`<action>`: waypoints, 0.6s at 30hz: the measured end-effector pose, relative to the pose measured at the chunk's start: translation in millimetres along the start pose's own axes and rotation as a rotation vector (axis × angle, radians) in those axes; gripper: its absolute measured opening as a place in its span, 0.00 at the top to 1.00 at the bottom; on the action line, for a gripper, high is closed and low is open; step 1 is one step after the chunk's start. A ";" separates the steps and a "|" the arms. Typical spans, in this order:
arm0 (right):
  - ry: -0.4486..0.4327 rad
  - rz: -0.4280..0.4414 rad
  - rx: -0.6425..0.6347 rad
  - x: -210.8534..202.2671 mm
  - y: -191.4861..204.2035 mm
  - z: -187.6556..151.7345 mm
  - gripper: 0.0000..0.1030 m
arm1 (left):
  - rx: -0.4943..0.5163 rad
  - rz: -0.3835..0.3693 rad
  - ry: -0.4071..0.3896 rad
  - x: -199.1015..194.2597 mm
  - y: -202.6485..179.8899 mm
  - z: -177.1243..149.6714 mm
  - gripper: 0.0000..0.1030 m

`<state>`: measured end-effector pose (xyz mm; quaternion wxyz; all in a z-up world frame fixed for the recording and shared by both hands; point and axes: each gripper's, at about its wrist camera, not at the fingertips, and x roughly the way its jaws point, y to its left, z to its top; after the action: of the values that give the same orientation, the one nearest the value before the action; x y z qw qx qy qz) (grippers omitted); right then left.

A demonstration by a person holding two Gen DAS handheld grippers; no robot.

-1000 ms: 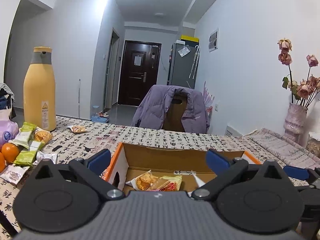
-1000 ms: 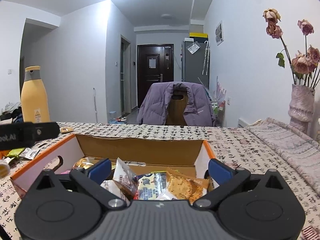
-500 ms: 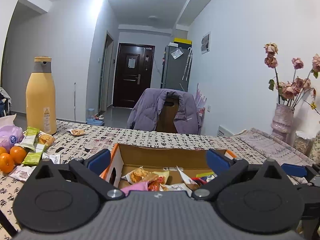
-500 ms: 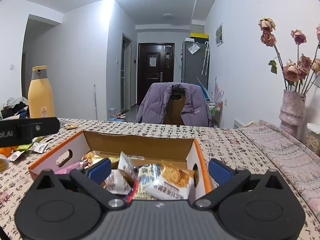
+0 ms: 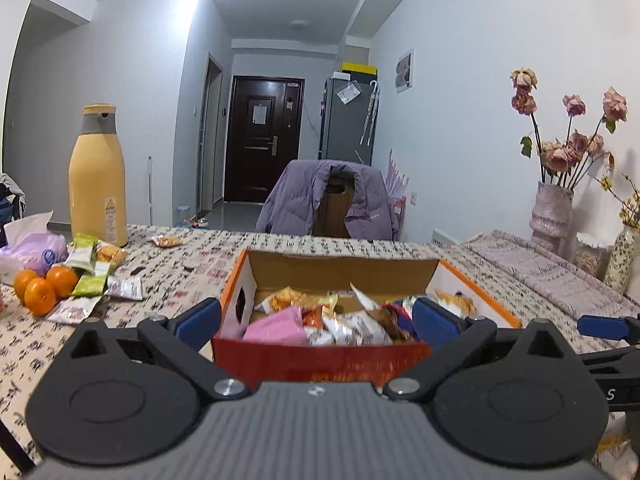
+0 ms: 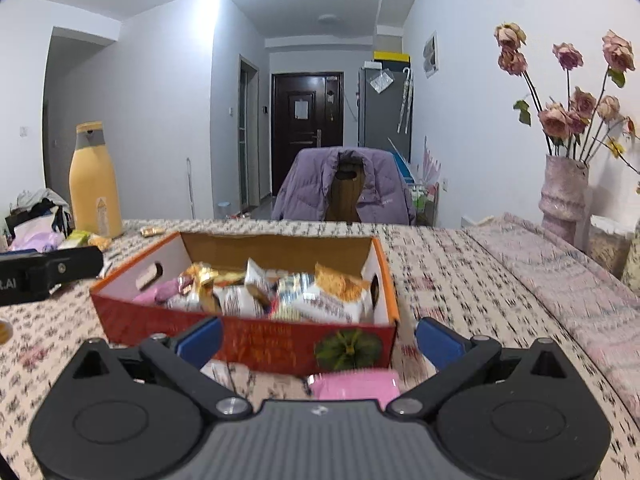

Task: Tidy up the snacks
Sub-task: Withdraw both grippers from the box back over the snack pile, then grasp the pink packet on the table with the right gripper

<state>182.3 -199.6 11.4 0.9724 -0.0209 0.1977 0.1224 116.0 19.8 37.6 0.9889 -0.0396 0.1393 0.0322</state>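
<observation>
An orange-red cardboard box (image 5: 320, 356) (image 6: 260, 338) stands on the patterned table, filled with several snack packets (image 5: 352, 320) (image 6: 280, 292). My left gripper (image 5: 316, 322) is open in front of the box's near wall, nothing between its blue fingertips. My right gripper (image 6: 318, 340) is open too, just short of the box front. A pink packet (image 6: 356, 384) lies on the table between the right gripper's fingers, below the box. More loose snack packets (image 5: 96, 276) lie at the left beside three oranges (image 5: 44, 286).
A tall yellow bottle (image 5: 98, 184) (image 6: 94, 188) stands at the far left with a tissue pack (image 5: 32, 248). A chair draped with a purple jacket (image 5: 328, 200) is across the table. A vase of dried roses (image 6: 564, 196) stands at the right on a folded cloth.
Both grippers have drawn back and risen from over the box; its red front wall and the pink packet on the table now show. Both stay open.
</observation>
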 end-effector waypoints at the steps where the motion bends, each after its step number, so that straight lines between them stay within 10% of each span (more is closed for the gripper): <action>1: 0.009 -0.005 -0.003 -2.1 0.4 -4.0 0.00 | 0.002 0.000 0.006 -2.0 0.5 -3.3 0.00; 18: 0.120 -0.061 0.017 -10.2 -19.9 -47.0 0.00 | -0.006 0.017 0.132 14.0 29.2 -59.7 0.00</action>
<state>160.2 -225.3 -28.1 0.9622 -0.0260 0.2560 0.0895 111.0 44.5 -25.5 0.9772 -0.0436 0.2043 0.0382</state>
